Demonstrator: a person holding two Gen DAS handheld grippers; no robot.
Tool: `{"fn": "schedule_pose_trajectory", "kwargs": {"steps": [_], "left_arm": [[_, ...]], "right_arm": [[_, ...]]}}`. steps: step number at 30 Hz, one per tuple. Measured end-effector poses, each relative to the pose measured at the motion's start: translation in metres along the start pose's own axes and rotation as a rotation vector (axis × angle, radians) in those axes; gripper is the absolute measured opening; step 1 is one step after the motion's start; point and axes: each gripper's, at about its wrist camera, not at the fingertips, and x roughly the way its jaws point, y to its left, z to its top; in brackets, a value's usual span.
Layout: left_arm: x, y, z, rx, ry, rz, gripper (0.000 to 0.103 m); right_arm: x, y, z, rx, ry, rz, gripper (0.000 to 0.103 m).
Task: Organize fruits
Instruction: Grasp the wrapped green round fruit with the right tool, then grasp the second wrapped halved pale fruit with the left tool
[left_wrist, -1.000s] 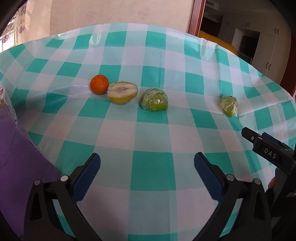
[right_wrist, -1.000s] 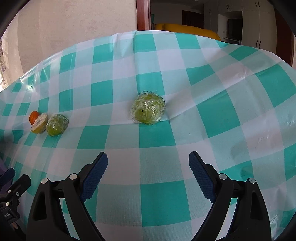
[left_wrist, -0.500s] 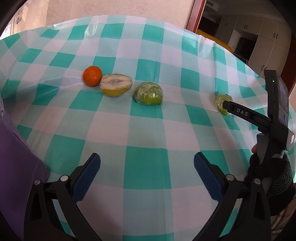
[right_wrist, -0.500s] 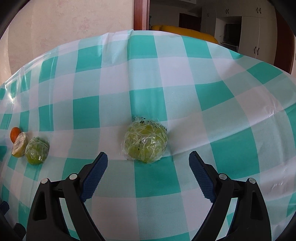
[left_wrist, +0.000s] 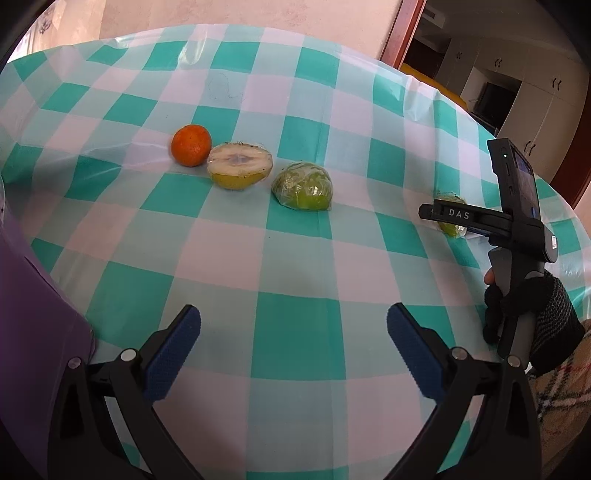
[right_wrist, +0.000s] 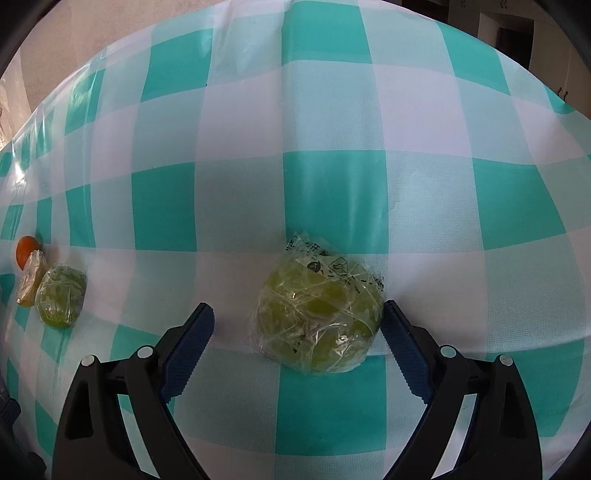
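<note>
Reaching for the lone film-wrapped green fruit (right_wrist: 319, 317) with the spread-wide right gripper (right_wrist: 297, 334).
Centring first, then squeezing gently; keeping the left gripper (left_wrist: 293, 350) spread and idle.

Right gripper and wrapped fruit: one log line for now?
right gripper: open, straddling wrapped green fruit | left gripper: open, empty | fruit on tablecloth

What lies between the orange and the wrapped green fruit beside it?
A halved pear lies between the orange and the wrapped green fruit, cut face up, seemingly touching the orange. The left wrist view shows this best.
</note>
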Motion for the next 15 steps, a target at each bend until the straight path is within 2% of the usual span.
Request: {"fn": "schedule_pose_trajectory", "kwargs": {"steps": [3,6,8,9,15], "left_arm": [[0.000,0.000,0.000,0.002,0.000,0.000,0.101],[0.001,0.001,0.000,-0.002,0.003,-0.002,0.101],[0.001,0.002,0.001,-0.010,0.003,-0.003,0.101],[0.002,0.002,0.001,-0.012,0.004,-0.004,0.101],[0.003,0.002,0.000,-0.015,0.013,-0.006,0.101]], "right_arm": [[0.002,0.003,0.000,-0.016,0.008,-0.003,0.091],[0.000,0.007,-0.001,-0.024,0.000,-0.028,0.081],[-0.004,0.008,-0.005,-0.026,-0.010,-0.027,0.068],[-0.007,0.009,-0.007,-0.024,-0.016,-0.025,0.064],[-0.030,-0.001,-0.037,0.056,-0.032,0.003,0.063]]}}
